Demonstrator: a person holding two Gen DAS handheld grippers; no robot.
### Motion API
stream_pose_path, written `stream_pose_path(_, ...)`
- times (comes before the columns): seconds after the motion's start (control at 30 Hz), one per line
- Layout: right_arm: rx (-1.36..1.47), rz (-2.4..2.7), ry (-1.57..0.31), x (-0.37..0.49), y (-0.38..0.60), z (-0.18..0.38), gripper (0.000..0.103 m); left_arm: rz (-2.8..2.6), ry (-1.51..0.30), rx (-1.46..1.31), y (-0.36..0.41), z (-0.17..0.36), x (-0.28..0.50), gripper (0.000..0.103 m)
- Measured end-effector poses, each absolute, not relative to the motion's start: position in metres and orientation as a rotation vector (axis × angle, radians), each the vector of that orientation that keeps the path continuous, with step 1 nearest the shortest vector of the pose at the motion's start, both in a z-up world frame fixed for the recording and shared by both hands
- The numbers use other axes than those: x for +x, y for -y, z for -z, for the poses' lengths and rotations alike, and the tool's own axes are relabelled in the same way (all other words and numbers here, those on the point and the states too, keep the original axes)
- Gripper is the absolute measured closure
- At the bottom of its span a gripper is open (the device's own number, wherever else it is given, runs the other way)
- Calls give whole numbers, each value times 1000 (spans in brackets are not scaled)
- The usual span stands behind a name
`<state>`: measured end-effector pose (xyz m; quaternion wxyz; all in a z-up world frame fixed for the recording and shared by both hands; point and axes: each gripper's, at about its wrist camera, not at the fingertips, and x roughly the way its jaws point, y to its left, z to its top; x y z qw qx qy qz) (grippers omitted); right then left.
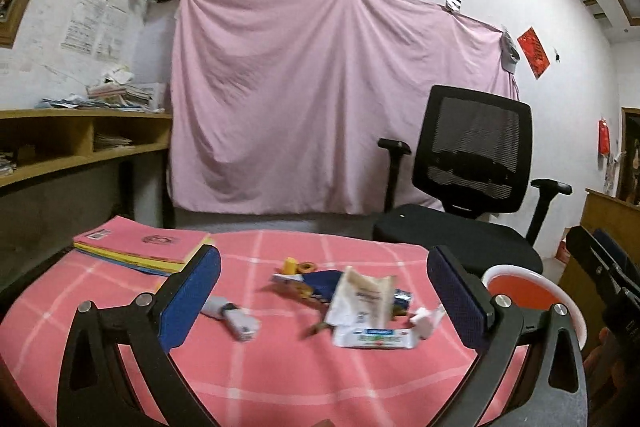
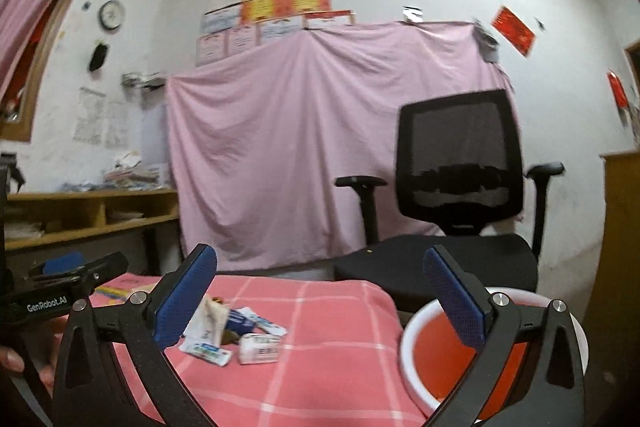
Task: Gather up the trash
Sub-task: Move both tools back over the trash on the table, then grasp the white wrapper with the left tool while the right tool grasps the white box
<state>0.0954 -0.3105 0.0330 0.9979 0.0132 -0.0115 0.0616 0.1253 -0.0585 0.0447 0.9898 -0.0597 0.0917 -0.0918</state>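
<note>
Crumpled wrappers (image 1: 360,303), checked cloth (image 1: 280,379), round bin (image 2: 416,351)

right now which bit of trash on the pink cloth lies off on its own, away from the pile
The small white and grey piece, lying alone left of the wrapper pile, whose pieces overlap.

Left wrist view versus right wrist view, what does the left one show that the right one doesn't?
Only the left wrist view shows the stack of pink and yellow booklets clearly, plus a small grey and white item lying apart from the wrappers. Only the right wrist view looks into the orange bin. Both share the wrapper pile, pink checked cloth, black chair, and open, empty grippers: left gripper, right gripper.
</note>
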Motion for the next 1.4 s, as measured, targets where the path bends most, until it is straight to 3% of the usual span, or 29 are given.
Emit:
stream_pose_path(0.4, -52, -182, -91, 122, 286, -21, 0, 132, -196, -158, 27, -26, 129, 2)
stream_pose_path(0.7, -47, -197, -342, 168, 279, -8, 0, 81, -415, -232, 12, -14, 166, 3)
stream_pose_path(0.77, -31, -218, -417, 180, 280, -2, 5, 84, -468, -261, 7, -8, 175, 6)
stream_pose_path(0.87, -11, -249, -513, 195, 281, 7, 10, 90, -538, -292, 2, -2, 186, 19)
stream_pose_path(0.93, -8, -261, -562, 201, 280, 12, 19, 96, -582, -308, 1, 2, 192, 33)
stream_pose_path(1.07, -18, -283, -640, 210, 275, 20, 26, 108, -662, -335, 0, 10, 203, 40)
stream_pose_path(1.17, -23, -303, -691, 219, 273, 25, 33, 109, -708, -350, -1, 15, 208, 56)
stream_pose_path(1.23, -17, -322, -723, 223, 274, 29, 43, 100, -727, -357, -1, 16, 212, 71)
stream_pose_path(1.37, 18, -351, -753, 226, 278, 33, 60, 102, -740, -362, -2, 16, 211, 89)
stream_pose_path(1.4, 29, -356, -755, 227, 280, 33, 68, 104, -740, -362, -1, 15, 211, 94)
